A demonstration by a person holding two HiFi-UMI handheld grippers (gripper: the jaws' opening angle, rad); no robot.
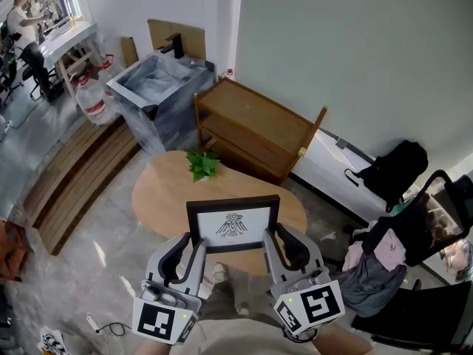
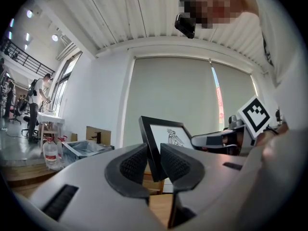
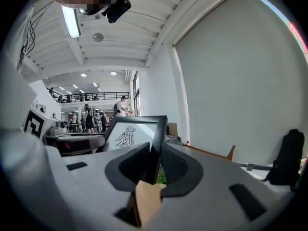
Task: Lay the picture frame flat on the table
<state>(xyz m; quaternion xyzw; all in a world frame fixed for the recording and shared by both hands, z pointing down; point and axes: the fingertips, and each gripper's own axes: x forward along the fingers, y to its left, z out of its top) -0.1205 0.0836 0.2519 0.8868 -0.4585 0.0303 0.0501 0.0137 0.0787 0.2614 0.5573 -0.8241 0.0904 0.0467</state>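
Note:
A black picture frame with a bird drawing stands upright over the near edge of the oval wooden table, its face towards me. My left gripper is shut on the frame's left edge and my right gripper on its right edge. In the left gripper view the frame rises from between the ribbed pads of the left gripper. In the right gripper view the frame is clamped edge-on in the right gripper, with a tan flap below it. Whether its bottom touches the table is hidden.
A small green plant sits on the table's far side. Behind it are a low wooden shelf and a grey sink cabinet with water bottles beside it. At right, a black backpack and a chair with clothes.

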